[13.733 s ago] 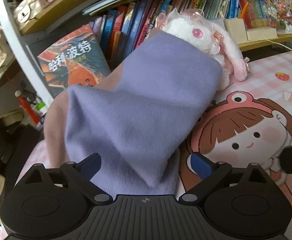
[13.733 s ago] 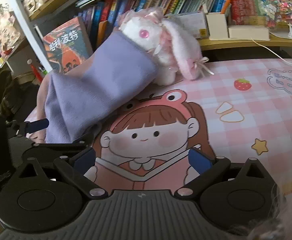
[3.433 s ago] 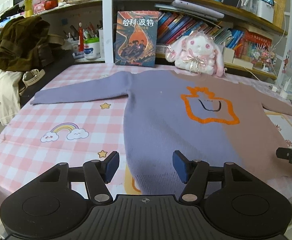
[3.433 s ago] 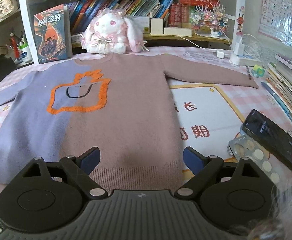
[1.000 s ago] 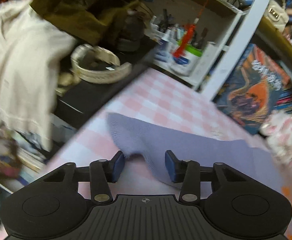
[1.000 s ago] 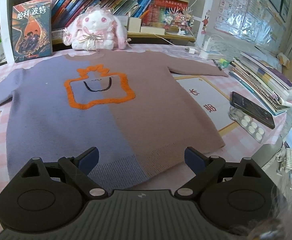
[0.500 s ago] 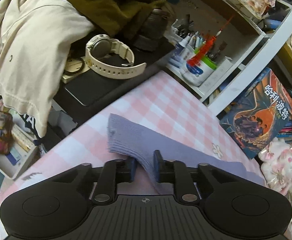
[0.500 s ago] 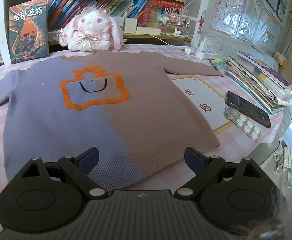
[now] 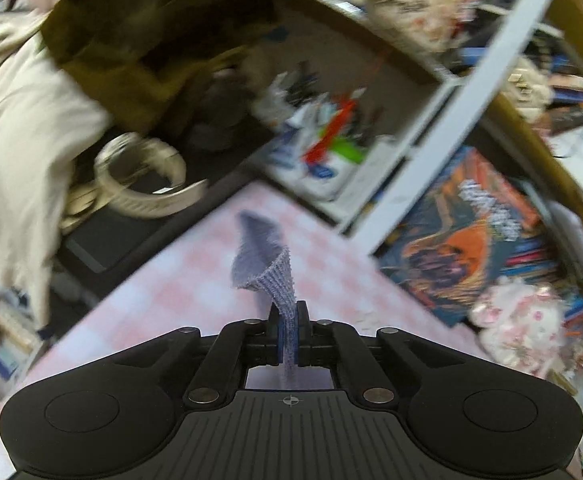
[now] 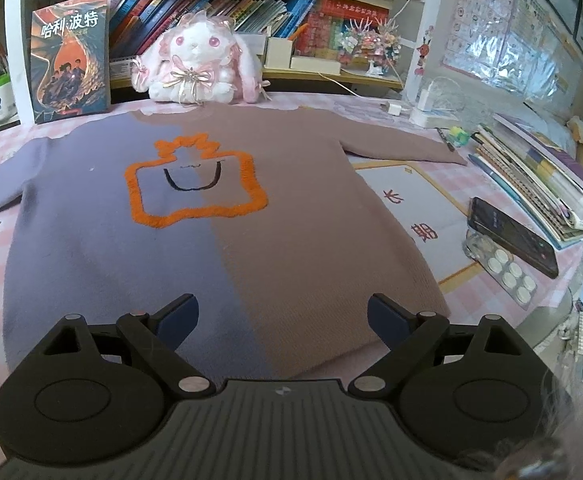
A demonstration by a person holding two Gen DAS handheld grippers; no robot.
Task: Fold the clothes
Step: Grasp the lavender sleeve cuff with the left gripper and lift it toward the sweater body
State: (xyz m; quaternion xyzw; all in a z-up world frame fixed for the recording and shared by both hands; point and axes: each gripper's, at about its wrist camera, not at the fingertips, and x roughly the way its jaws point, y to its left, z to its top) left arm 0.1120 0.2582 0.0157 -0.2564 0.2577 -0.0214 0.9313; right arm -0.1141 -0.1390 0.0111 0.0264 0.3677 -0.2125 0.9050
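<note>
Left wrist view: left hand-held gripper [image 9: 288, 330] pinching purple sleeve cuff [image 9: 265, 262], lifted off pink checked bench [image 9: 163, 292]; right hand-held gripper [image 10: 283, 318] spread wide over hem of sweater [image 10: 195, 216] lying flat; plush rabbit [image 10: 195, 68] at collar.

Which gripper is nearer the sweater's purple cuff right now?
Left. The left gripper is shut on the purple cuff; the right gripper hangs open above the sweater's hem.

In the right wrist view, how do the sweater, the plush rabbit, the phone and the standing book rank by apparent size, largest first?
1. Sweater, by far the largest.
2 and 3. Rabbit and book look about alike, so I will not rank them.
4. Phone, the smallest, though it lies nearer the camera than those two.
</note>
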